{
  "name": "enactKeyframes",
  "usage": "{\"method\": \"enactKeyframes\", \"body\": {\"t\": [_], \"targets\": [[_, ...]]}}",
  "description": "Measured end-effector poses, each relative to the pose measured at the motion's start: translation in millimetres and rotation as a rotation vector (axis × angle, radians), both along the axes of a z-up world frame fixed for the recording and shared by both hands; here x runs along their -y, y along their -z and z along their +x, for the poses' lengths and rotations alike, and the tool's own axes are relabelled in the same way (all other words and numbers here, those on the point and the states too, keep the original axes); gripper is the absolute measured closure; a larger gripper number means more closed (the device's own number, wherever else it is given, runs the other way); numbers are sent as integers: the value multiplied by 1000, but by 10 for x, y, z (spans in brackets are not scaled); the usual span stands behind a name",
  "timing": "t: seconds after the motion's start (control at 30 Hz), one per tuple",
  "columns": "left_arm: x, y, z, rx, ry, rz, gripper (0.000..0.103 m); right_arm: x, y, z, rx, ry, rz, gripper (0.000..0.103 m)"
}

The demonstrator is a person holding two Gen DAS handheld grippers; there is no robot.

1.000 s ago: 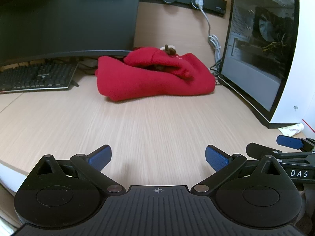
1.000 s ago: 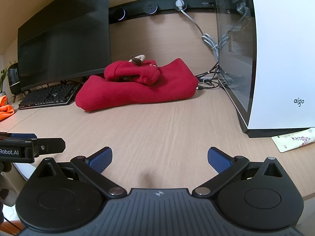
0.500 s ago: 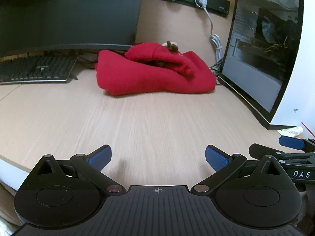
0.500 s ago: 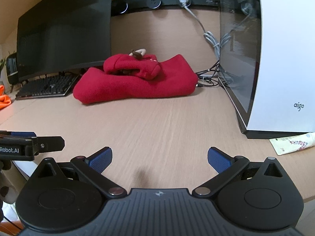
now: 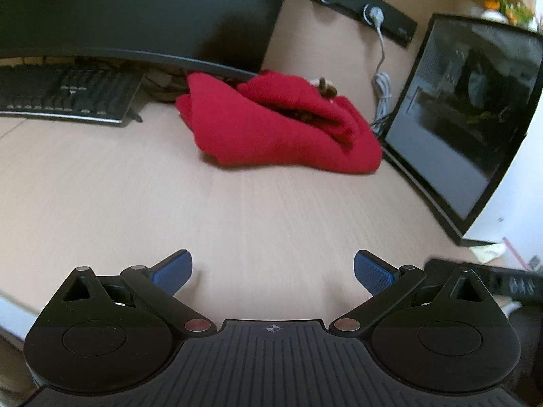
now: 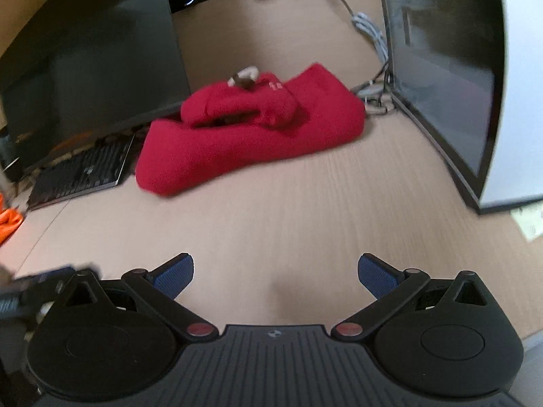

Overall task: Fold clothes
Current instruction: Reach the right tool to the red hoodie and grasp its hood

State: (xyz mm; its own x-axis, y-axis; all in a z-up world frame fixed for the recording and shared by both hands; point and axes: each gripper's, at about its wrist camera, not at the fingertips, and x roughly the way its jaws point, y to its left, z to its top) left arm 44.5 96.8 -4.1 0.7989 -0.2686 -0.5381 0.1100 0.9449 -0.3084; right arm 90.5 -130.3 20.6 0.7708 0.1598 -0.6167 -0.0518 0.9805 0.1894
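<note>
Red garment waits, centre frame.
I hold left gripper and right gripper spread, empty; red garment lies ahead, long axis crosswise.

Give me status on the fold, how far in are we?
Looks unstarted. Done: nothing visible; the red garment lies bunched on the desk between monitor and computer case. In hand: nothing; left gripper and right gripper are open, short of it. Left: grasping, spreading, all folding.
</note>
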Motion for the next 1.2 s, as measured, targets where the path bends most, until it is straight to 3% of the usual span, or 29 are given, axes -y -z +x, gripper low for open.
{"method": "enactKeyframes", "body": {"t": [0.17, 0.3, 0.4, 0.57, 0.7, 0.87, 0.97, 1.2], "targets": [[-374, -188, 188, -4, 103, -7, 0, -222, -455, 286, 113, -56, -44, 0], [-357, -313, 431, -5, 91, -25, 0, -9, -530, 817, 162, -119, 0, 0], [-228, -337, 553, 14, 45, -24, 0, 275, -350, 1413, 148, -198, 123, 0], [112, -274, 562, 36, -175, -68, 0, 496, 151, 2248, 60, -229, 288, 0], [341, -261, 474, -31, -289, -86, 0, 524, 301, 2552, 28, -290, 450, 0], [317, -391, 282, -54, -323, -2, 0, 547, 219, 2597, 55, -411, 732, 0], [153, -439, 191, -55, -327, 13, 0, 510, -167, 2376, 154, -490, 824, 0], [-174, -683, 184, 19, -278, -6, 0, 194, -1206, 1965, 238, -500, 732, 0]]}}
